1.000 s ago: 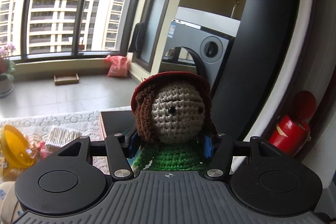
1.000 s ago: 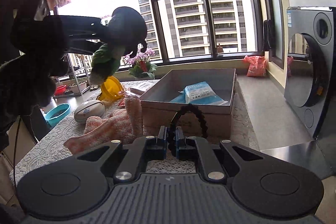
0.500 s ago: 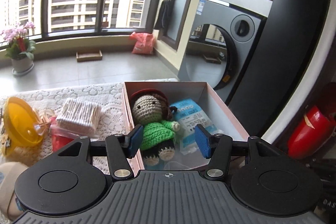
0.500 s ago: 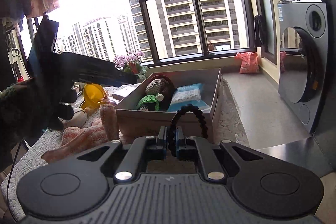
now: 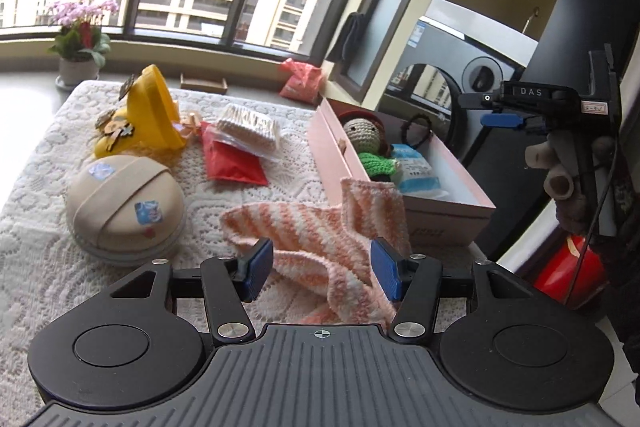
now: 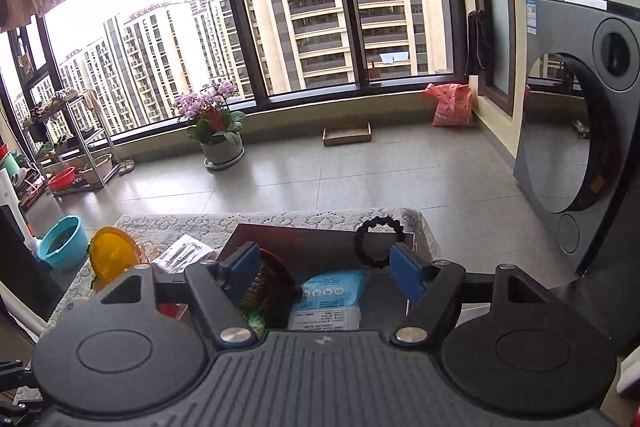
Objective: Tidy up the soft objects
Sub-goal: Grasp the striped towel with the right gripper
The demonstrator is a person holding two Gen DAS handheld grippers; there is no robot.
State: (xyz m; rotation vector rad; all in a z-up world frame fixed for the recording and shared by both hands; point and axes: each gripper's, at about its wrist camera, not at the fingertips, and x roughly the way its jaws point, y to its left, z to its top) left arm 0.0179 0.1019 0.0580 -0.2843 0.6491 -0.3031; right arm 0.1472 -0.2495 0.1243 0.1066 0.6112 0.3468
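The left gripper [image 5: 322,269] has its jaws spread apart over a pink-and-white striped knit cloth [image 5: 316,231] that lies crumpled on the lace tablecloth [image 5: 36,255]; the cloth sits in the gap between the blue pads, and whether either pad touches it I cannot tell, but nothing is pinched. At about one o'clock from that gripper stands a pink box [image 5: 436,217], one corner of the cloth leaning against its near wall. Inside the box lie a crocheted doll [image 5: 370,147] in a green top and red hat, a blue-and-white packet [image 5: 416,173] beside it, and a black beaded ring [image 5: 416,131] at the far end. At ten o'clock sits a round beige case [image 5: 124,205], and farther off at eleven o'clock a yellow container [image 5: 150,115], a red pouch [image 5: 232,159] and a bag of cotton swabs [image 5: 250,127]. The right gripper [image 6: 324,273] has just been opening and now stands released above the box [image 6: 312,239], with nothing clamped; the ring [image 6: 376,239] lies free just beyond its right pad at one o'clock, and the doll [image 6: 272,287] and packet [image 6: 332,297] show below between the fingers.
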